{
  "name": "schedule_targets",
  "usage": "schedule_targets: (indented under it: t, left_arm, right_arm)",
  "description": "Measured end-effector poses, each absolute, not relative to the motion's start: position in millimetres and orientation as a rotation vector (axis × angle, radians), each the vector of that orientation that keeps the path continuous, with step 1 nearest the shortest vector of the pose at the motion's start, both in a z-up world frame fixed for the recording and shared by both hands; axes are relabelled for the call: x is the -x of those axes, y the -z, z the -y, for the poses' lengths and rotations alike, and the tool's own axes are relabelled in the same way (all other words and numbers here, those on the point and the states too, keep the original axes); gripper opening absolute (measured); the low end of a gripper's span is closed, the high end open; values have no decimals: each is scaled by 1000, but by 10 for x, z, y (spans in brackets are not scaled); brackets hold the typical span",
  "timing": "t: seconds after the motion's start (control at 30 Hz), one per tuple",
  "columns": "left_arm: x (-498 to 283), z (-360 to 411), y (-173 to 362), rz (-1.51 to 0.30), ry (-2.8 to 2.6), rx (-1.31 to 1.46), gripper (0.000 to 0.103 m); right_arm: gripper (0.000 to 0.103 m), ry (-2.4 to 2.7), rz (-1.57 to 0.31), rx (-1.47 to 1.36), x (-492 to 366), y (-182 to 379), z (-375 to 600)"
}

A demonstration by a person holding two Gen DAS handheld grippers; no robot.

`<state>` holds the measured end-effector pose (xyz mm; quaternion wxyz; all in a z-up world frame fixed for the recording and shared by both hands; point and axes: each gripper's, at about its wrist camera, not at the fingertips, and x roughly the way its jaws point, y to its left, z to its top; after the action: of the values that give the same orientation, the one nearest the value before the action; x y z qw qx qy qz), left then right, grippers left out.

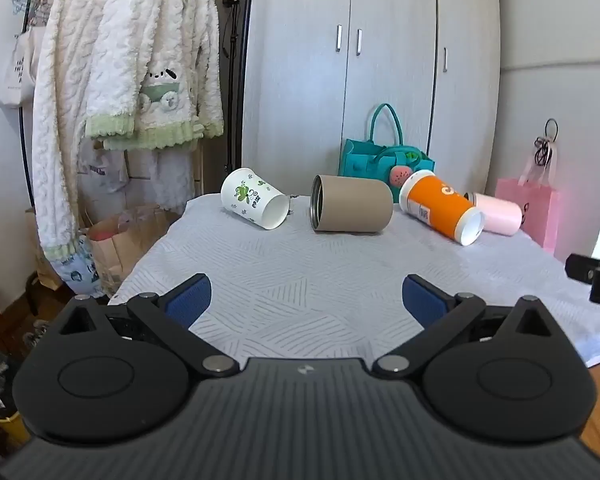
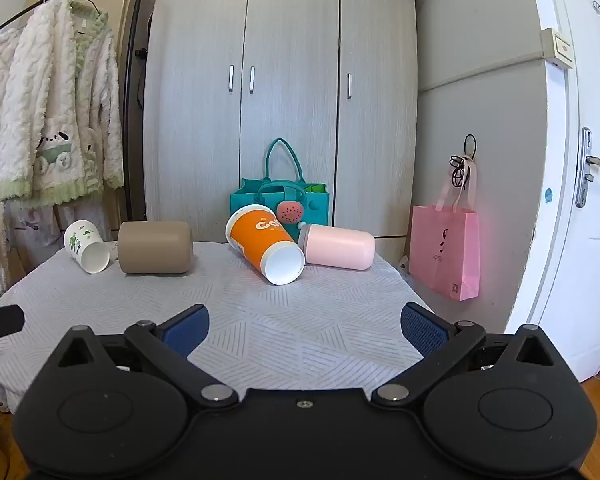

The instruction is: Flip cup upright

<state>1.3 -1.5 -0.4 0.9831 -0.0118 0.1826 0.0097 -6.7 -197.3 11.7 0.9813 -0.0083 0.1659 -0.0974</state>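
Observation:
Several cups lie on their sides at the far end of the table: a white paper cup with green print, a tan cup, an orange paper cup and a pink cup. The orange cup leans against the pink one. My left gripper is open and empty over the near part of the table, well short of the cups. My right gripper is open and empty too, facing the orange cup from a distance.
A grey patterned cloth covers the table. A teal tote bag stands behind the cups against the wardrobe. A pink bag hangs at the right wall. A clothes rack with fleece robes stands left of the table.

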Motion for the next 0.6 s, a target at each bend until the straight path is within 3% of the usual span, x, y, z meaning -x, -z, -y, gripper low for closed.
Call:
schedule_targets:
  t: [0.6]
  left_arm:
    - [38, -65, 35, -323, -51, 59, 103]
  right_arm:
    - [103, 180, -350, 4, 50, -87, 1976]
